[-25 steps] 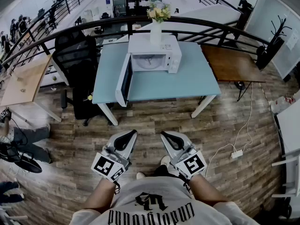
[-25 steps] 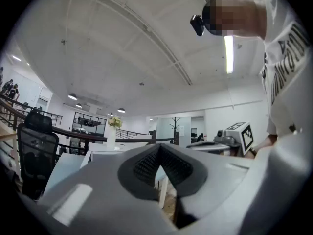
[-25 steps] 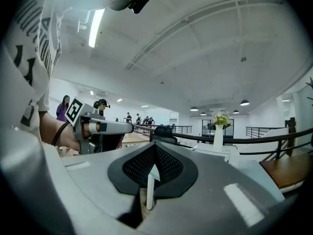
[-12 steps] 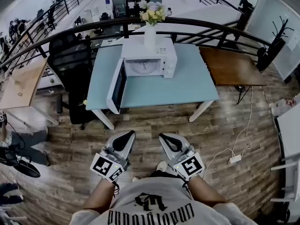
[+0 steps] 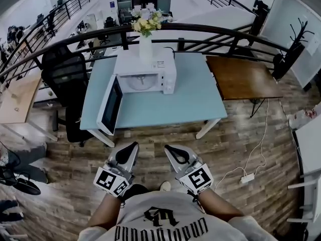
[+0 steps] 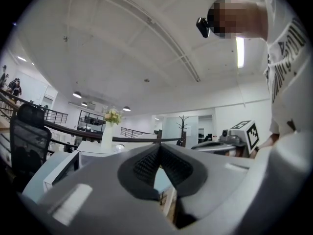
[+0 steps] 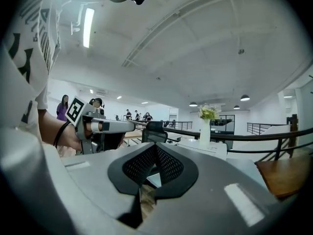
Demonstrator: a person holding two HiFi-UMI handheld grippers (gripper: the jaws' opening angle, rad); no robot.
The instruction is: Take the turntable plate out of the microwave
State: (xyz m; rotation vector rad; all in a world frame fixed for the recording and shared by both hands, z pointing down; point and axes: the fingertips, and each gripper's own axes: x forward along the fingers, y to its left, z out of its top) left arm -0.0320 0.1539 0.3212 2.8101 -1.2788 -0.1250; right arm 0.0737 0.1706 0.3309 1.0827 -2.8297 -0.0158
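1. The left claw [image 5: 131, 147] is closed, its jaws pressed together with nothing between them, and it points level ahead.
2. The right claw [image 5: 169, 149] is likewise closed and empty, near the left claw, the two tips angled toward each other.
3. The left forearm [image 5: 104, 211] and right forearm [image 5: 216, 203] reach forward, bare, from the torso.

We record a blue table [image 5: 195, 99] well ahead of the left gripper [image 5: 134, 145], a black chair [image 5: 62, 73] farther left, and a brown table [image 5: 243, 77] ahead-right of the right gripper [image 5: 168, 147].
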